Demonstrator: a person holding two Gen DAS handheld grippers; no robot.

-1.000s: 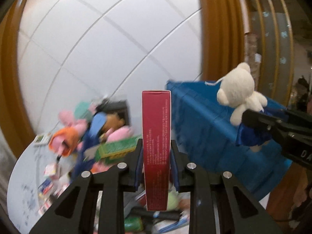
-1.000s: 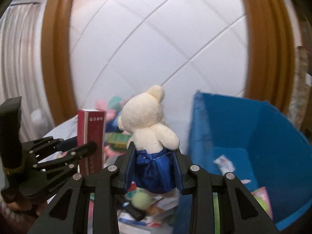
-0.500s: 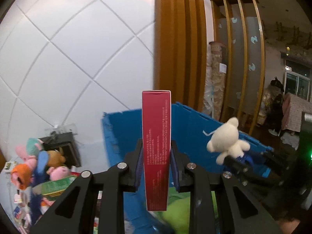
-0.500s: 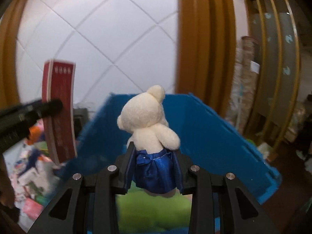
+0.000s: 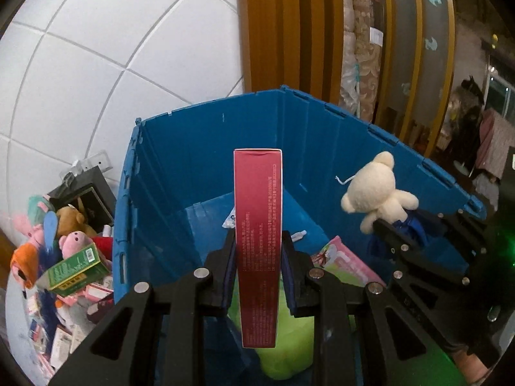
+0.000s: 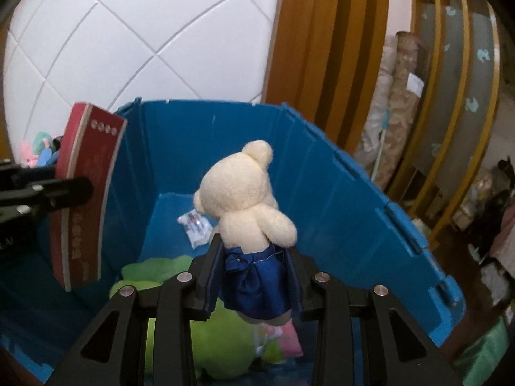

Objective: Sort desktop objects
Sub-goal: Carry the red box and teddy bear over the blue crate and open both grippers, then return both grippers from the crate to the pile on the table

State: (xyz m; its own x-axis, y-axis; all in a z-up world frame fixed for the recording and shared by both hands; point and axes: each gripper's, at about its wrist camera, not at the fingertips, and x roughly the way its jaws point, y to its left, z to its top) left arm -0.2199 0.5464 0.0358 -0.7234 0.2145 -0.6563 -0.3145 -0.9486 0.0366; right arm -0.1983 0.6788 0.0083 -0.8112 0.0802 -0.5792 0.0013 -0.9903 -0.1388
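Tools angled down over blue crate: left tool clamps red box, right tool clamps bear.

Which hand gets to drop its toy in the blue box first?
Probably either, maybe the right. The right gripper holds the cream teddy bear over the blue crate, above the green plush. The left gripper holds the red box over the crate too.
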